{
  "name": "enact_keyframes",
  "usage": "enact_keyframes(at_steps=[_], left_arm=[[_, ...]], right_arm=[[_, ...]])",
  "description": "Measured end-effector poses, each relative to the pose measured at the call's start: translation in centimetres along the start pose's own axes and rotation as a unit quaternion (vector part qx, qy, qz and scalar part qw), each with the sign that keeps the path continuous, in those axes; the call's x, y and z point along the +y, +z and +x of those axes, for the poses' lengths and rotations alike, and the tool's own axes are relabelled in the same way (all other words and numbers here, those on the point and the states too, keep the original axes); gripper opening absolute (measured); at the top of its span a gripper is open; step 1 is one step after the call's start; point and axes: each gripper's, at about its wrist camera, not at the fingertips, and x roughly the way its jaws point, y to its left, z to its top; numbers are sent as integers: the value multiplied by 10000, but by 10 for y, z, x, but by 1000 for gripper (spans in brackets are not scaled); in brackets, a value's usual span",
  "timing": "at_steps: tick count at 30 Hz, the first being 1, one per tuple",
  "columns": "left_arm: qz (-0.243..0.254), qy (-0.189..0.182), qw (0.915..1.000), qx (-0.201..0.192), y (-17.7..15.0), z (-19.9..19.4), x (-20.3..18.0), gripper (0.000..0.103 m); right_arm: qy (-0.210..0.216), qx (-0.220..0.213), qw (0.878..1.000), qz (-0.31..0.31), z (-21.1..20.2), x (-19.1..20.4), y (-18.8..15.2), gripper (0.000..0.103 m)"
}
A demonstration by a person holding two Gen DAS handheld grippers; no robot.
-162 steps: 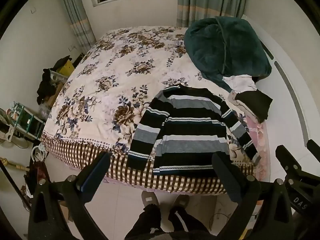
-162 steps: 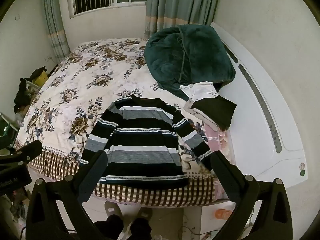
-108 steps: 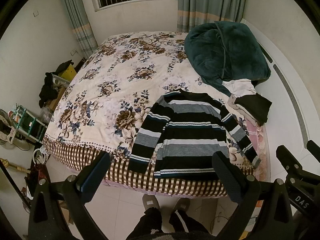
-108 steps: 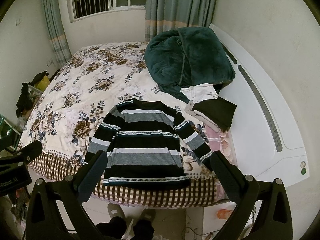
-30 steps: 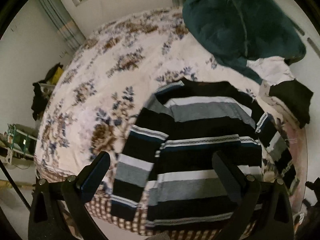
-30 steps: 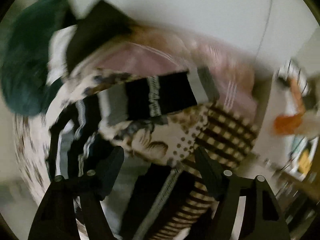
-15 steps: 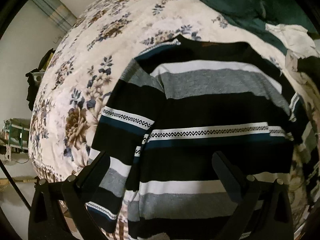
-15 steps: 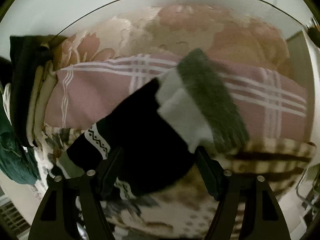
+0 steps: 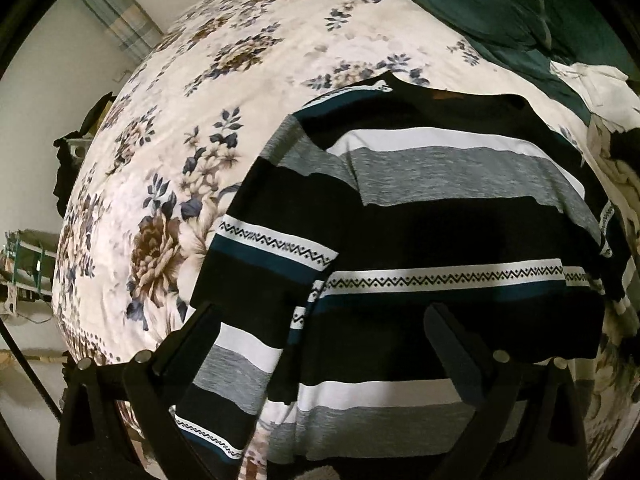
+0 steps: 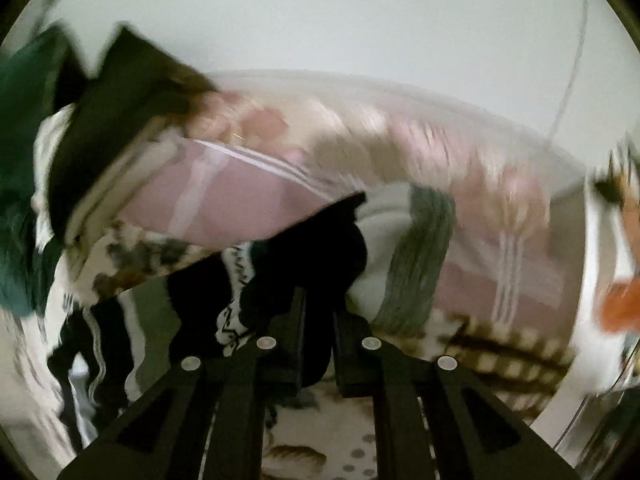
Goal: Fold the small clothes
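A black, grey and white striped sweater (image 9: 440, 216) lies flat on the floral bed sheet (image 9: 180, 140), neck away from me. My left gripper (image 9: 316, 332) hovers low over its lower left part, fingers wide apart and open, nothing between them. In the blurred right wrist view, the sweater's right sleeve (image 10: 400, 248) runs toward the bed's edge. My right gripper (image 10: 319, 308) is closing its jaws, and the fingers stand almost together with the sleeve's black fabric pinched between them.
A dark green blanket (image 9: 500, 8) is heaped at the far right of the bed, with white and dark clothes (image 9: 592, 88) beside it. A pink striped cloth (image 10: 224, 200) lies under the right sleeve. A white surface (image 10: 360, 20) rises behind it, and something orange (image 10: 620, 304) sits at the right.
The right jaws have come together on the sleeve, which lay between wide fingers before. The left gripper has sunk closer to the sweater and stays open.
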Motion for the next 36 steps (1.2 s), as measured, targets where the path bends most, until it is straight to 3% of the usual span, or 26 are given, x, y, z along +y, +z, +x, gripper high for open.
enact_keyframes(at_steps=[6,12,16,20,23,24,27,30,33,35,36], left_arm=[[-329,32,9994,-36,0,4,32,103],[-992,242,9947,-131,-1,9,94,103],[-1417,451,9887,-171,-10,15,137,103],[-1767,657,9820,-81,-30,28,177,103],[-1936,777,9780,71,-48,42,199,103],[-1972,809,9770,111,-53,45,204,103],[-2000,883,9757,166,-66,54,217,103],[-1942,973,9760,143,-76,59,227,103],[-1976,957,9755,147,-81,62,237,103],[-2040,894,9748,158,-83,65,242,103],[-2085,813,9745,182,-85,67,245,103]], right_arm=[[305,-992,9860,-1307,-77,80,0,11],[1092,-1489,9397,-2878,-146,205,-50,11],[1610,-1410,8876,-4080,-165,296,-133,11],[1894,-1036,8242,-5235,-144,374,-248,11],[1822,-804,7817,-5910,-113,411,-342,10],[1732,-699,7615,-6206,-93,427,-382,10],[1410,-245,7269,-6716,-44,437,-450,10],[1177,396,7242,-6783,-12,443,-485,16],[1482,922,7404,-6491,-13,432,-474,40],[1683,1165,7524,-6261,-19,423,-455,65],[1810,1254,7583,-6136,-27,417,-441,67]])
